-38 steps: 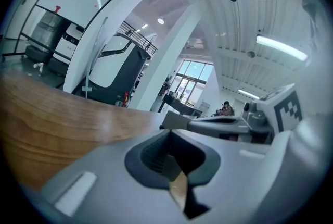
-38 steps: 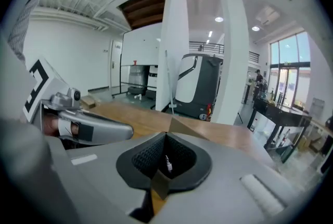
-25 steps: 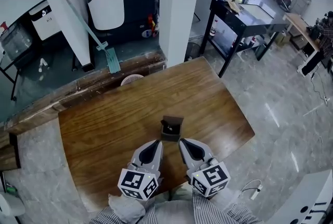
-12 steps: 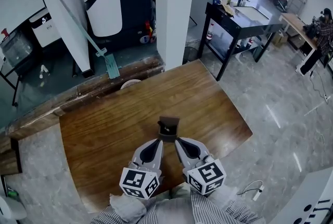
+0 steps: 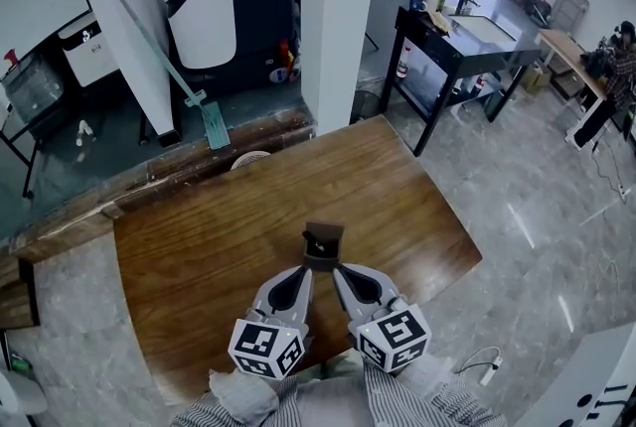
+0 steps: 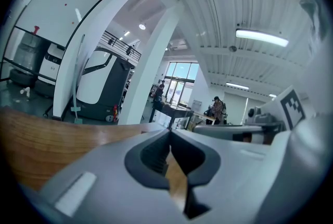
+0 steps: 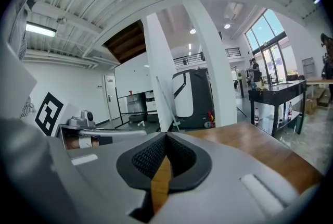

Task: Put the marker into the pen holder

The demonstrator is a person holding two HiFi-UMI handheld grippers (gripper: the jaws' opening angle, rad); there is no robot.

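Beyond the far left corner of the wooden table (image 5: 209,226), a long-handled squeegee (image 5: 167,53) leans against a white panel on the floor.

Left gripper (image 5: 301,269): held over the table's near edge, its marker cube closest to the person's striped sleeves (image 5: 248,407). It points toward the far edge. In the left gripper view the gripper (image 6: 169,135) has its two dark pads pressed together at the tips. Nothing lies between them; only table wood shows through the gap behind the tips.

Pen holder (image 5: 325,247): a small dark brown box standing upright on the table, nearer the near edge than the far one and about midway between the left and right edges. It sits just ahead of both gripper tips and between them; contact with either cannot be confirmed. The marker (image 5: 318,242) shows as a small pale shape inside the holder's open top; its detail is too small to tell.

Right gripper (image 5: 342,269): beside the left one over the near edge, angled inward toward the holder. In the right gripper view the gripper (image 7: 166,137) is likewise clenched, pads meeting at the tips with nothing held.

A white pillar (image 5: 343,18) rises past the far edge. A black bench (image 5: 467,33) carrying bottles stands on the floor beyond the far right corner.
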